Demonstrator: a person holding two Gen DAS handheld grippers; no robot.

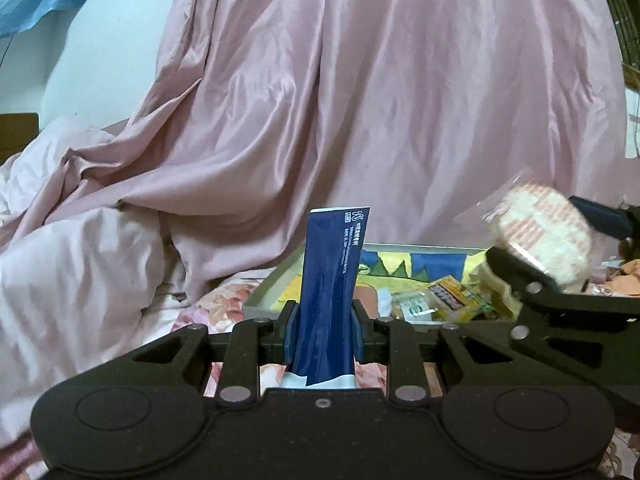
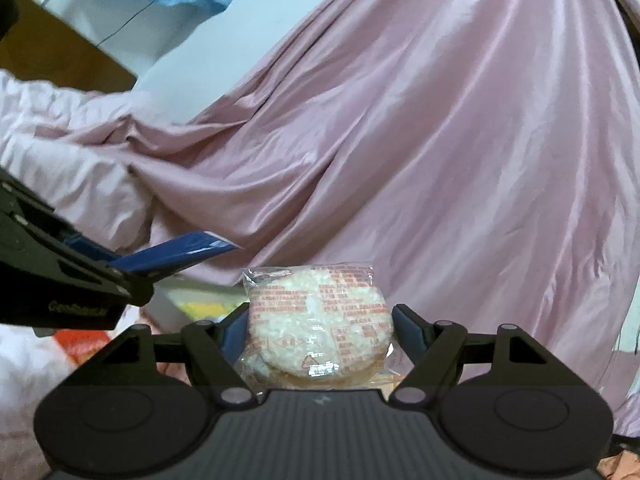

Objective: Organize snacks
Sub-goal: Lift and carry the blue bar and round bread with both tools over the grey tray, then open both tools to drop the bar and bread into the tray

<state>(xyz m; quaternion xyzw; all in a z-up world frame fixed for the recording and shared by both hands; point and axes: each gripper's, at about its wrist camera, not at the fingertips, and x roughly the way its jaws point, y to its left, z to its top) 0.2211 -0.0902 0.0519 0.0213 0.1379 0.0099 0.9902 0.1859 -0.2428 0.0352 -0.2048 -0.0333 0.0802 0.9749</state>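
My left gripper (image 1: 325, 330) is shut on a dark blue snack packet (image 1: 330, 280) that stands upright between the fingers. The packet also shows in the right wrist view (image 2: 176, 258), held by the left gripper (image 2: 136, 280) at the left. My right gripper (image 2: 318, 334) is shut on a clear-wrapped round rice cracker (image 2: 320, 320) with red print. In the left wrist view the cracker (image 1: 544, 236) and right gripper (image 1: 540, 248) hover at the right, above a tray (image 1: 264, 292) with a colourful bottom that holds several small snack packs (image 1: 448, 298).
A large pink curtain (image 1: 380, 100) hangs behind everything. A pale pink quilt (image 1: 72, 264) is bunched at the left on a floral sheet (image 1: 224, 300). Orange scraps (image 1: 624, 276) lie at the far right beside the tray.
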